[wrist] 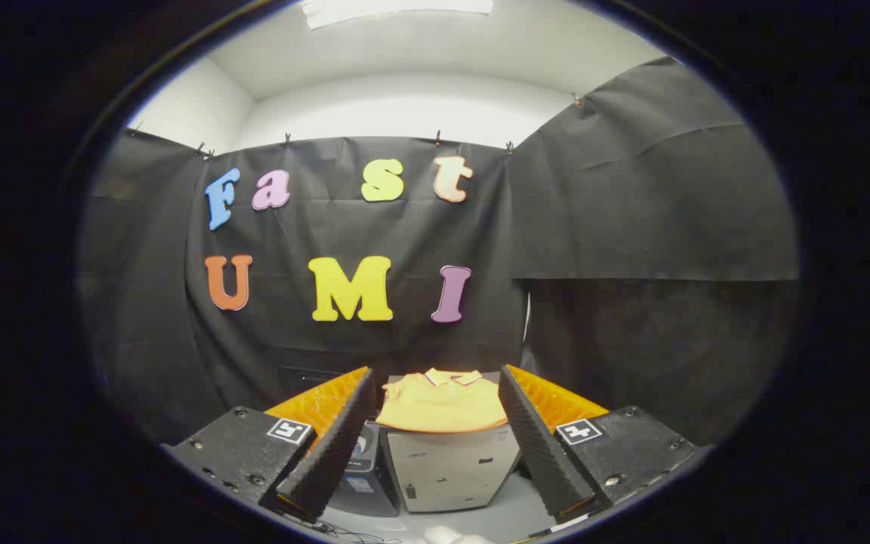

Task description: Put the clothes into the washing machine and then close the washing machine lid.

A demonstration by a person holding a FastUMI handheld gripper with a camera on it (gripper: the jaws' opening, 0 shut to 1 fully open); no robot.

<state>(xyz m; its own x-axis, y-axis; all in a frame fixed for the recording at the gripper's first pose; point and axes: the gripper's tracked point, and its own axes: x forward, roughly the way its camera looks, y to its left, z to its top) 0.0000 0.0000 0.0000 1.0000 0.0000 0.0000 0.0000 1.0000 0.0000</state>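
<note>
A folded yellow shirt with a striped collar lies on top of a small white cabinet-like box, straight ahead and beyond my fingers. Left of the box stands a dark appliance, partly hidden by my left finger; I cannot tell whether it is the washing machine. My gripper is held well short of the shirt, its fingers spread wide with nothing between them. The shirt shows in the gap between the two fingers.
Black cloth walls the booth behind and to the right of the box. A pale grey floor or tabletop runs under the box toward me. Something white and soft lies just below my fingers, along with thin cables.
</note>
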